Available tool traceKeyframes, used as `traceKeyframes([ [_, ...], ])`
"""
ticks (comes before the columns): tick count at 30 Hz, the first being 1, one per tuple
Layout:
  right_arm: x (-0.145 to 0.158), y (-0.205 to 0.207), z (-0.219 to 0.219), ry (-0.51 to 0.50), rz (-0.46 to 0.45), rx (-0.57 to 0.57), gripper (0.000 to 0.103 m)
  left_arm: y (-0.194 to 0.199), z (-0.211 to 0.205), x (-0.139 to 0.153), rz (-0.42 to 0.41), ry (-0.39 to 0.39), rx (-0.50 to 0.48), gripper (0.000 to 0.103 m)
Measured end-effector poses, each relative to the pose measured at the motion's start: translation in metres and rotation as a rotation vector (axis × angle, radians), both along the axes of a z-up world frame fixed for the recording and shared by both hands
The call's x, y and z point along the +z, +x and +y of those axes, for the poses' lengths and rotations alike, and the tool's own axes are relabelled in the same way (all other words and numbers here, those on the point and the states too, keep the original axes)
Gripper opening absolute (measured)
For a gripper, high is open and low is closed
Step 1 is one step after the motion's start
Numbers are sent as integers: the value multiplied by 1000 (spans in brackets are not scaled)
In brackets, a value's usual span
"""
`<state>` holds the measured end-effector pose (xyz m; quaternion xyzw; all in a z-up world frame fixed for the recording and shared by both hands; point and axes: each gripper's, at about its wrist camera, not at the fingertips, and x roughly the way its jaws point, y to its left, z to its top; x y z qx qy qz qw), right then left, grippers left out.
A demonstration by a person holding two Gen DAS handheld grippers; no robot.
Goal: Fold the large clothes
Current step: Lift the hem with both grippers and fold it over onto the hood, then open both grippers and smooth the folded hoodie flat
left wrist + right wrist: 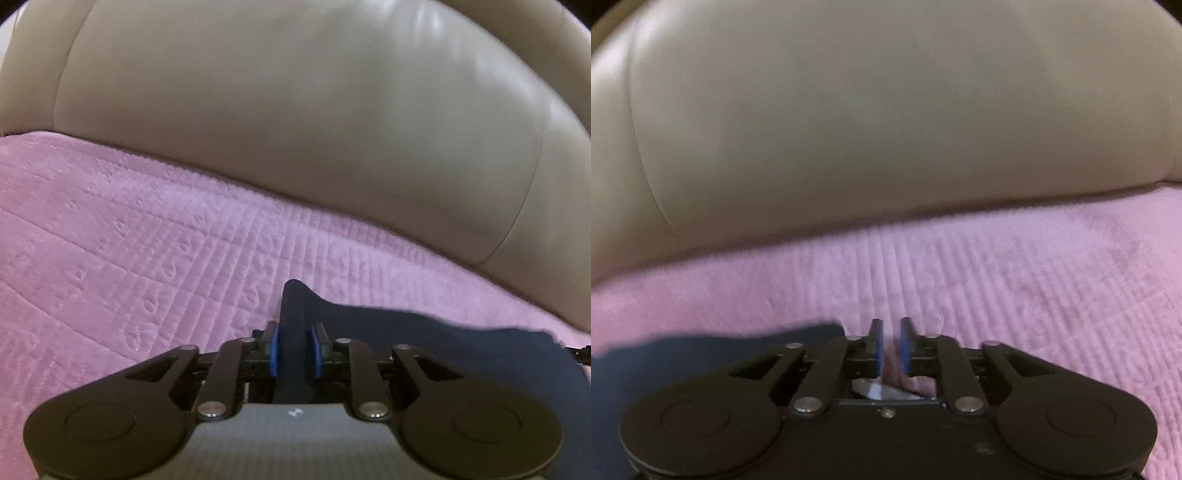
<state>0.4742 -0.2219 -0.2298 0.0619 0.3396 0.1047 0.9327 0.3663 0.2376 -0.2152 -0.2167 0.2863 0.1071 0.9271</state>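
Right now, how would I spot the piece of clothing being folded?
Find the beige leather sofa back, then the pink quilted cover spread over the seat below it. The dark navy garment lies on that cover, the only dark, smooth thing on the pale pink.

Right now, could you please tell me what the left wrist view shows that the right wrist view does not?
Only the left wrist view shows the left gripper with a fold of the dark garment between its fingers. Only the right wrist view shows the right gripper, with nothing between its parted fingers. Both show the garment, the pink quilted cover and the beige cushion.
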Motion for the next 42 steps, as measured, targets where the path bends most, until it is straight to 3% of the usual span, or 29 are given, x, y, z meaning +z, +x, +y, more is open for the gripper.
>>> traceKeyframes([
  [1,15,-10,-4,3,-46,15,58,-8,1,11,-31,-13,-13,29],
  [2,29,-21,-4,-2,-85,29,90,-11,-2,24,-53,-17,-29,43],
  [3,44,-33,-4,1,-122,56,97,-17,-6,36,-66,-6,-52,66],
  [5,68,-60,5,13,-169,149,98,-25,-24,62,-76,68,-89,95],
  [6,77,-74,14,7,-182,193,101,-30,-38,73,-92,113,-103,99],
  [7,82,-88,28,-4,-189,243,102,-36,-55,82,-104,148,-128,99],
  [9,81,-115,60,-24,-162,358,102,-40,-88,92,-115,139,-258,100],
  [11,72,-135,86,-33,-119,438,102,-39,-116,88,-74,63,-362,100],
  [13,53,-151,112,-104,-58,508,102,-36,-139,72,7,-11,-410,100],
  [15,30,-158,131,-214,11,562,102,-32,-155,47,97,2,-424,99],
  [17,12,-157,128,-259,40,551,103,-28,-158,19,202,87,-401,99],
  [19,5,-149,111,-246,76,515,103,-39,-147,4,152,126,-393,100],
  [22,0,-134,73,-167,113,480,103,-53,-129,7,170,137,-331,99],
  [24,1,-134,63,-152,120,474,103,-60,-113,10,158,95,-342,84],
  [25,2,-133,57,-161,123,465,103,-64,-108,13,166,100,-336,77],
  [26,6,-132,52,-173,125,444,103,-65,-105,16,181,114,-322,60],
  [27,10,-130,48,-178,140,413,103,-69,-107,23,196,125,-310,56],
  [28,15,-132,47,-180,158,378,103,-66,-103,26,204,130,-307,58],
  [29,16,-125,51,-193,170,344,102,-68,-104,32,205,145,-316,68],
  [31,39,-140,55,-163,131,390,102,-78,-118,54,159,175,-370,79],
  [33,57,-161,67,-125,76,464,102,-87,-134,73,88,154,-417,100],
  [35,61,-181,89,-148,51,552,102,-88,-149,76,67,101,-438,103],
  [37,53,-193,107,-215,65,636,102,-78,-164,62,139,84,-474,103],
  [40,23,-200,117,-276,72,666,103,-69,-178,30,230,111,-510,101],
  [42,8,-202,112,-288,28,681,103,-76,-175,15,204,144,-496,103],
])
